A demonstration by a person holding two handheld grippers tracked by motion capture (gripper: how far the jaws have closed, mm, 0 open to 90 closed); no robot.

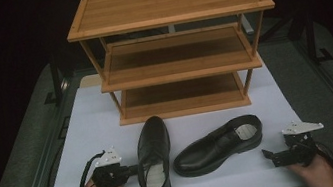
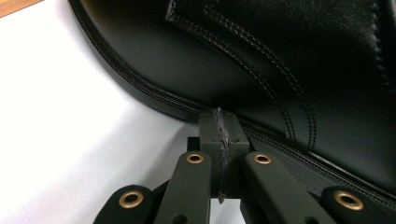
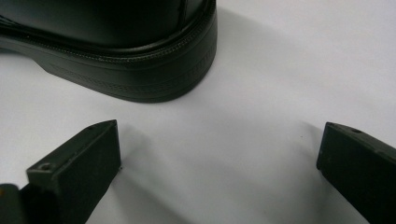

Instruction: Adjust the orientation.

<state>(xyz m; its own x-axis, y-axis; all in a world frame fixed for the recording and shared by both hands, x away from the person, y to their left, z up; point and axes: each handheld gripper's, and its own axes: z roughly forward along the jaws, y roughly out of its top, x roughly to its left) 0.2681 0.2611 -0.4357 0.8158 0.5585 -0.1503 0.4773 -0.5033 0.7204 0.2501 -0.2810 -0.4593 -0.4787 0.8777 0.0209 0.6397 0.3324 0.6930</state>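
Two black leather shoes lie on a white board (image 1: 93, 125). The left shoe (image 1: 154, 156) points its toe at the rack; the right shoe (image 1: 216, 147) lies slantwise, heel to the back right. My left gripper (image 1: 133, 168) is shut with nothing between its jaws, its tips right at the left shoe's outer side. In the left gripper view the closed tips (image 2: 219, 122) meet the sole edge of that shoe (image 2: 280, 56). My right gripper (image 1: 269, 154) stands open, a little right of the right shoe's heel. In the right gripper view the heel (image 3: 140, 60) lies just beyond the wide-apart jaws of the gripper (image 3: 219, 144).
A three-shelf wooden rack (image 1: 170, 17) stands at the back of the board, all shelves bare. Its lowest shelf (image 1: 183, 102) is just beyond the left shoe's toe. Grey table surface (image 1: 303, 77) borders the board on both sides.
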